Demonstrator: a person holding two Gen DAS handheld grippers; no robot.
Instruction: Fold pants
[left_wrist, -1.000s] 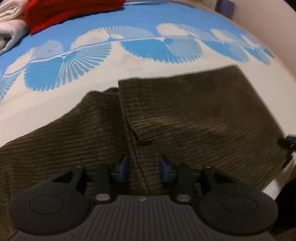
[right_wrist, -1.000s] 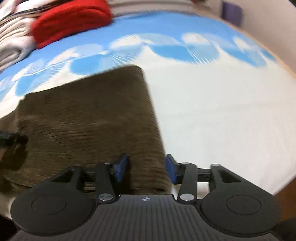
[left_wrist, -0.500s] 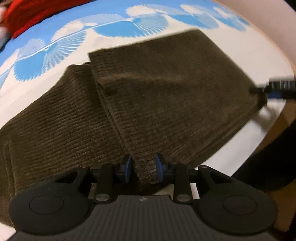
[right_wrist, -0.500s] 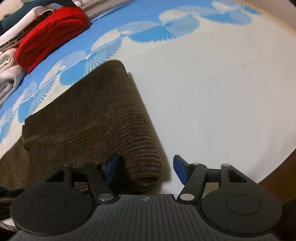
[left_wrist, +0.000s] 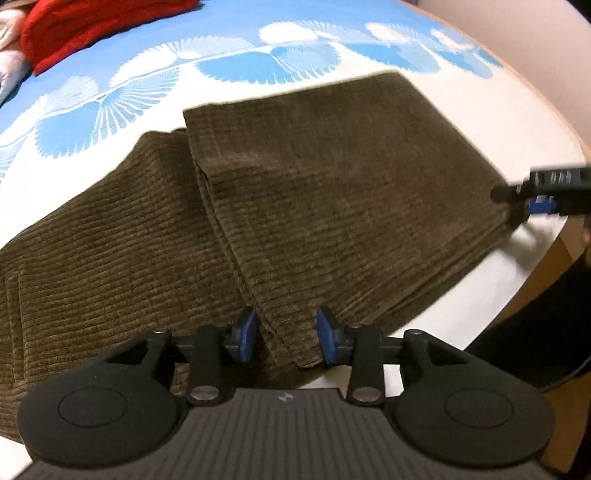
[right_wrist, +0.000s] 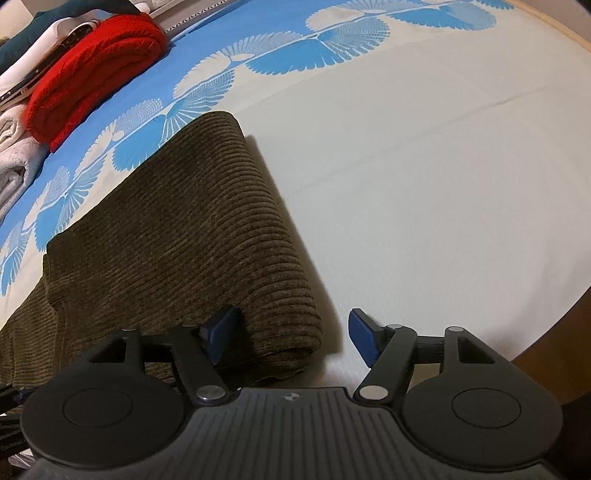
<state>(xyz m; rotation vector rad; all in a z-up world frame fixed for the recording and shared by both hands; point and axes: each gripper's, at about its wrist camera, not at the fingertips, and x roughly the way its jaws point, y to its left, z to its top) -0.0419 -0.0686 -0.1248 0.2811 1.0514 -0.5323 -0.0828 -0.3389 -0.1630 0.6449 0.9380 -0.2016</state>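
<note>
Several folded textiles piled at the far left of the bedsheet (right_wrist: 424, 177): red knit bundle (right_wrist: 92, 70), pale grey towels (right_wrist: 14, 162) beside it, white and dark teal pieces behind. Sheet white in the near half, blue with white fan-shaped motifs further back. Nothing lying across the pants (left_wrist: 314, 206); wooden edge visible past the sheet at the right.

Pants dark olive-brown corduroy, ribs running crosswise, spread on the white part of the sheet near its front edge. Folded over once, upper layer lying on the lower, its edge running diagonally down towards the left gripper (left_wrist: 286, 341). Rounded fold at the right end, thick and soft.

Left gripper jaws just widened, blue pads either side of the upper layer's near corner, cloth between them with a little slack, not pinched. Right gripper (right_wrist: 293, 338) jaws just spread too, wide apart astride the rounded fold's near corner, left pad against the cloth, right pad clear over bare sheet.
</note>
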